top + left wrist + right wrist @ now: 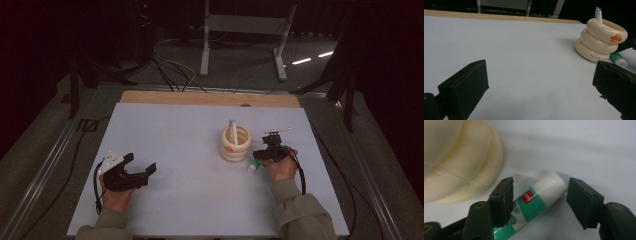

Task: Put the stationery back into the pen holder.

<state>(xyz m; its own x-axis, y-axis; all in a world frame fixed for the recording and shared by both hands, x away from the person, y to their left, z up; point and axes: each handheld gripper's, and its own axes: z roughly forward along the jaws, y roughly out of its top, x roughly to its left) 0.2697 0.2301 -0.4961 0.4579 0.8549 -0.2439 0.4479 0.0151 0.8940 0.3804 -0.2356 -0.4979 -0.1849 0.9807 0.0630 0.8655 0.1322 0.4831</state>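
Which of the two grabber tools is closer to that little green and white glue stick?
The right. The right gripper has its open jaws either side of the glue stick, beside the cream duck holder. The left gripper sits open far across the table.

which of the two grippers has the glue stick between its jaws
The right gripper: its open jaws straddle the green and white glue stick lying on the table beside the duck holder. The left gripper is open too, with bare table between its jaws.
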